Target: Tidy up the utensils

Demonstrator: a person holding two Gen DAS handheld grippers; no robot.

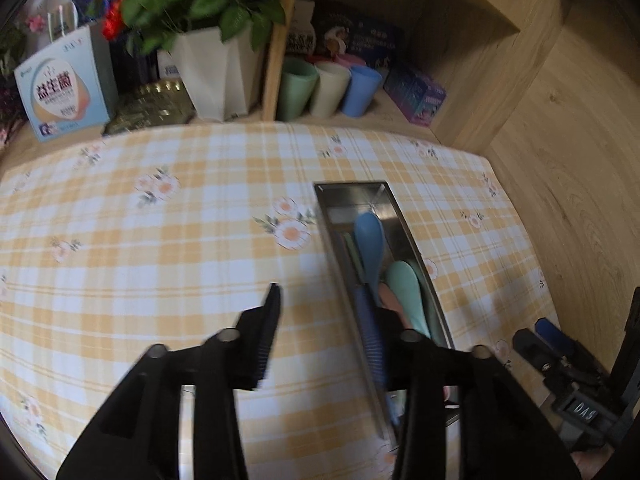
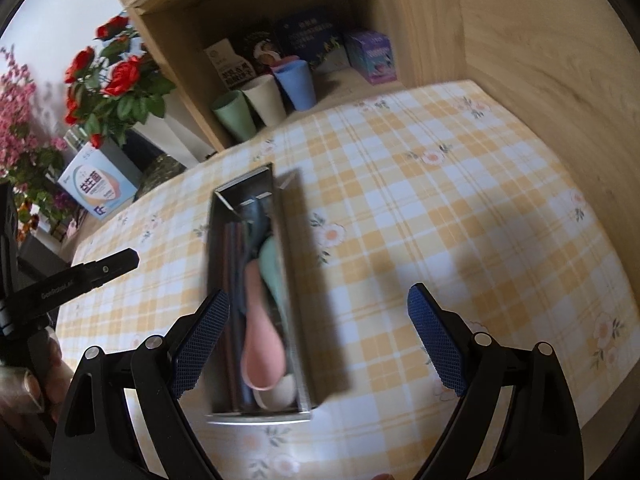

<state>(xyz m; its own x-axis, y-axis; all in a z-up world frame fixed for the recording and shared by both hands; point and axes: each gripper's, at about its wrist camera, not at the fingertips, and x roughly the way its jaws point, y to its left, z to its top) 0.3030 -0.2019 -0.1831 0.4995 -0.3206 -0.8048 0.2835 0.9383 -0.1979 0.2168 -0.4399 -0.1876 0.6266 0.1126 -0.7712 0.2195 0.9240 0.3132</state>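
While a yellow-and-white checked cloth with daisy prints covers the bench (image 1: 168, 240), a wooden shelf unit (image 2: 420, 12) rises along its far edge and a wooden panel closes off the right edge. Left of the shelf's upright stand a white faceted vase of red roses (image 1: 216, 68) and a pale blue carton (image 1: 66, 92), both beyond the far edge of the cloth. Inside the shelf's lowest bay, a green cup (image 1: 296, 88), a cream cup (image 1: 330, 90) and a blue cup (image 1: 360, 90) sit in a row touching one another, with printed boxes behind and to their right. On the cloth, toward the right edge of the bench and running from near to far, lies a long narrow steel tray (image 2: 296, 280); it is blurred in both views. It holds the utensils lengthwise: a blue spoon (image 1: 370, 236) nearest the far end, a mint-green spoon (image 1: 406, 292) beside it, a pink spoon (image 2: 260, 340) toward the near end, a cream spoon bowl (image 2: 276, 396) in the near corner, and some slim dark sticks along the left wall. The left gripper (image 1: 324, 336) has its jaws parted, straddling the tray's left wall, pads pressing on nothing. The right gripper (image 2: 320, 340) is spread wide above the tray's near end, empty.
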